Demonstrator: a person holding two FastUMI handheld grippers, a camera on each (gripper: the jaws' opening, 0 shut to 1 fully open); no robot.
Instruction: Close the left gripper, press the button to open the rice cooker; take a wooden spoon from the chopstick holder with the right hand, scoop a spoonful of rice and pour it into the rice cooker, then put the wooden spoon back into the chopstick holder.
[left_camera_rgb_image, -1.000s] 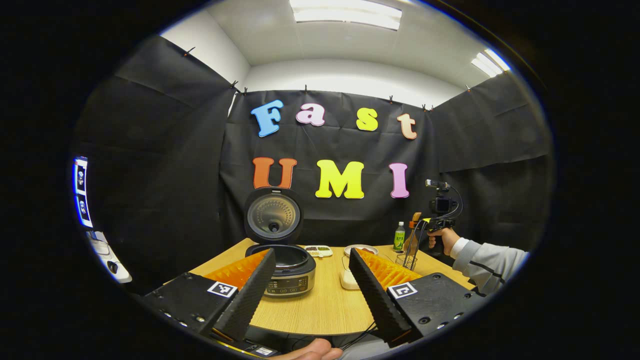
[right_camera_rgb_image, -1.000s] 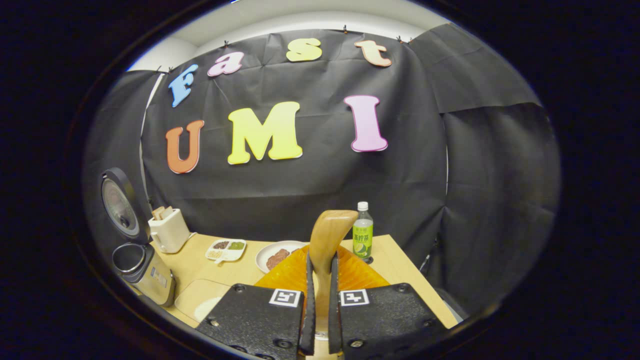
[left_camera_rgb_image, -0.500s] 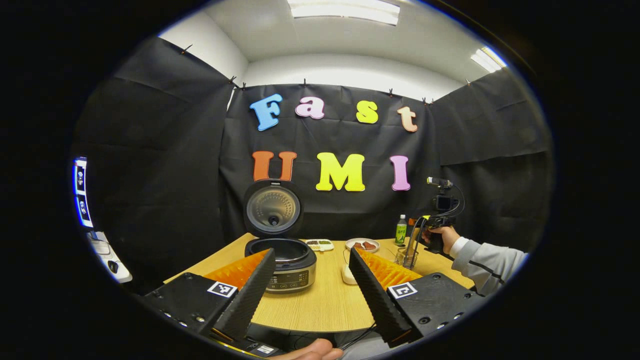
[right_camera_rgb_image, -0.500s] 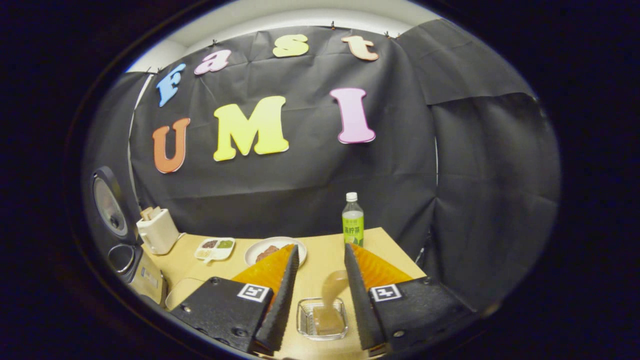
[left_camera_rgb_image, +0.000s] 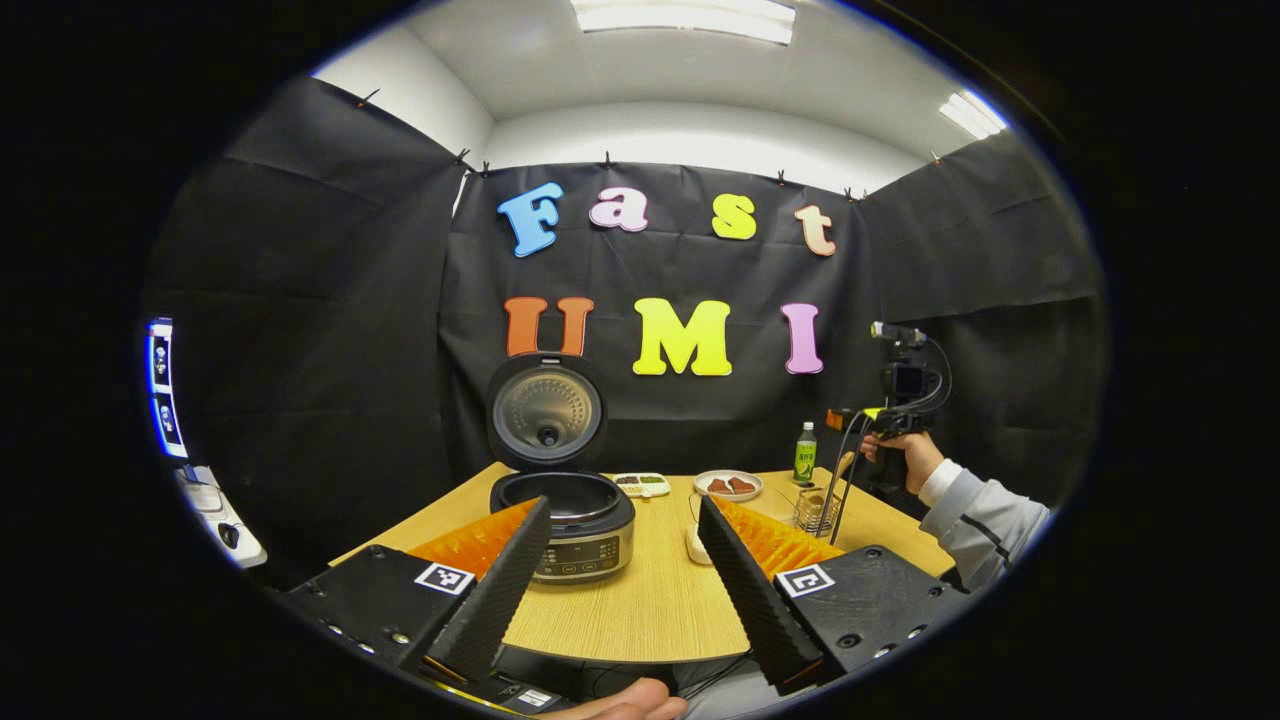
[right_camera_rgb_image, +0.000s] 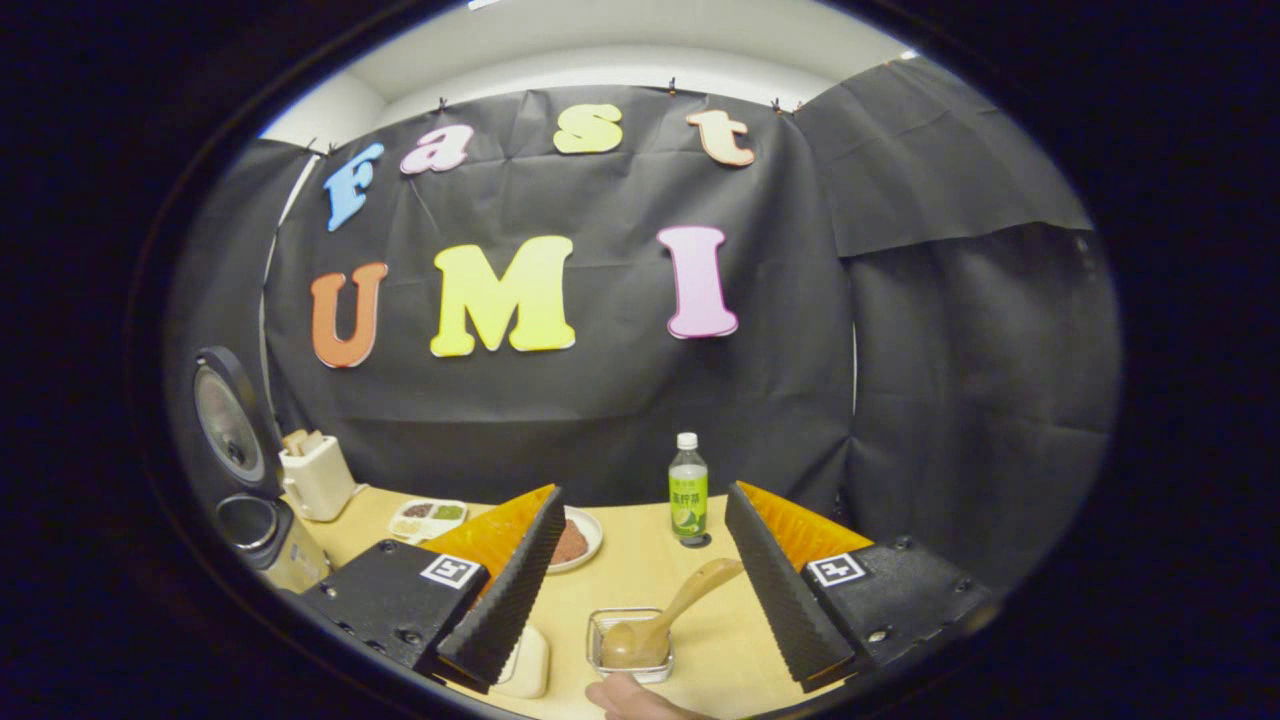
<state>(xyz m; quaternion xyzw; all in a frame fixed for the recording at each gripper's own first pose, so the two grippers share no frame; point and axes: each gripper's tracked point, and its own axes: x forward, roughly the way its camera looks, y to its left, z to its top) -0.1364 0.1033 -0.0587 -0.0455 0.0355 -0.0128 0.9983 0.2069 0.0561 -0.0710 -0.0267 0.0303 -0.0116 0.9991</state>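
Note:
The rice cooker (left_camera_rgb_image: 562, 522) stands open on the table, its round lid (left_camera_rgb_image: 547, 410) upright. In the left gripper view my left gripper (left_camera_rgb_image: 622, 510) hovers open over the near table edge, nothing between its fingers. My right gripper (right_camera_rgb_image: 643, 495) is open above the chopstick holder (right_camera_rgb_image: 630, 648). The wooden spoon (right_camera_rgb_image: 655, 625) rests bowl-down in that holder, its handle leaning up to the right, free of both fingers. Seen from the left gripper view, the right gripper (left_camera_rgb_image: 895, 415) is held by a hand above the holder (left_camera_rgb_image: 815, 510) at the table's right.
A green-labelled bottle (right_camera_rgb_image: 687, 490), a plate of food (right_camera_rgb_image: 575, 542) and a sectioned tray (right_camera_rgb_image: 428, 515) sit along the back. A white toaster (right_camera_rgb_image: 315, 475) stands beside the cooker (right_camera_rgb_image: 262, 528). A white container (left_camera_rgb_image: 695, 545) lies mid-table. A hand (right_camera_rgb_image: 630, 695) shows at the bottom edge.
The right gripper opened and let go of the wooden spoon, which dropped into the chopstick holder; the gripper then lifted away. The left gripper barely shifted.

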